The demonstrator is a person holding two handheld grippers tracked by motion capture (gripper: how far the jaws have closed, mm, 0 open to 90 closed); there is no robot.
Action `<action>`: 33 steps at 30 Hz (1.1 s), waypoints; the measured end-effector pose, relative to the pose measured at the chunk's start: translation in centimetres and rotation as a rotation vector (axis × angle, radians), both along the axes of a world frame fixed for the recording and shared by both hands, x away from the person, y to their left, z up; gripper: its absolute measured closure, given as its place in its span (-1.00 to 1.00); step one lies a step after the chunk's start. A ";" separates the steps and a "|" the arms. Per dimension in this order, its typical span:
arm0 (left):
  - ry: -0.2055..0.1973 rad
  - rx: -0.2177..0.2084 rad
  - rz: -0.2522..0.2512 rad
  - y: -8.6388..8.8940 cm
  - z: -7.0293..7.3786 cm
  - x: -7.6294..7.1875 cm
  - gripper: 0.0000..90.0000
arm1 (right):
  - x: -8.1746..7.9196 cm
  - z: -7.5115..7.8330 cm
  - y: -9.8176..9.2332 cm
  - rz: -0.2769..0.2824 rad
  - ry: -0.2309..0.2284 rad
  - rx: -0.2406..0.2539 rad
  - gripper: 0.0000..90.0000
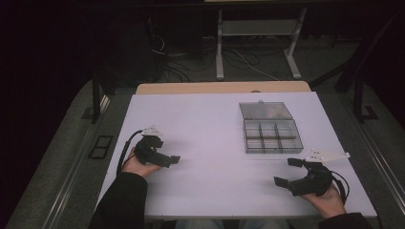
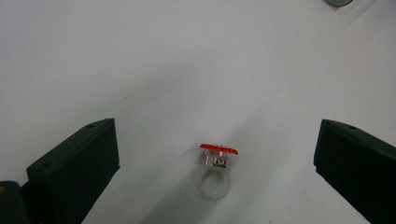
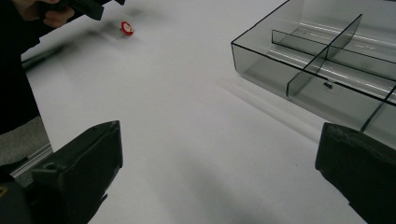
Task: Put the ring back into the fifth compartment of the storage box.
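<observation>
Left gripper (image 2: 215, 154) stood wide, jaws either side of one red-topped clear ring (image 2: 215, 173) lying untouched on the white worktop (image 1: 210, 143); right gripper (image 3: 219, 172) also wide, near one clear compartment box (image 1: 272, 136), lid open.

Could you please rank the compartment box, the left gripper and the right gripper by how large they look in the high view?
1. Compartment box, lid open.
2. Right gripper and left gripper: the right looks slightly bigger, but it is too close to rank.
</observation>
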State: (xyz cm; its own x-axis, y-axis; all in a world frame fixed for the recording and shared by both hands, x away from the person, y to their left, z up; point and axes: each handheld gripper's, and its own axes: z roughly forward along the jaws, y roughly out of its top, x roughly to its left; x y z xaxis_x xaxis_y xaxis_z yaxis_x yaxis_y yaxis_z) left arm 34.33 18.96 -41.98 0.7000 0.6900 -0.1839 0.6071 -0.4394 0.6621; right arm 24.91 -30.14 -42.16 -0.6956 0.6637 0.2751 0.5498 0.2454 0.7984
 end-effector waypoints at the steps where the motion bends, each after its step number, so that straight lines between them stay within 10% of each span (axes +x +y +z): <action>1: -0.001 0.005 -0.005 0.0 -0.1 0.0 -1.00 | 0.0 0.0 0.0 0.000 0.000 0.000 -1.00; 16: 0.021 0.047 -0.038 -0.5 -0.7 0.3 -0.98 | 0.0 -0.1 0.0 0.004 0.000 -0.008 -1.00; 33: 0.007 0.090 -0.115 -0.9 -0.6 -0.1 -0.52 | 0.1 -0.1 0.0 0.007 0.002 -0.011 -1.00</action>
State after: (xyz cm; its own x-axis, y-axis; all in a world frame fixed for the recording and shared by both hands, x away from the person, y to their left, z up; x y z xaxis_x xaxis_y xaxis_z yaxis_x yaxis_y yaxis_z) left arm 34.27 18.03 -42.60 0.7741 0.6196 -0.1299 0.5541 -0.5638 0.6124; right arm 24.97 -30.12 -42.30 -0.6998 0.6617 0.2692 0.5499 0.2583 0.7943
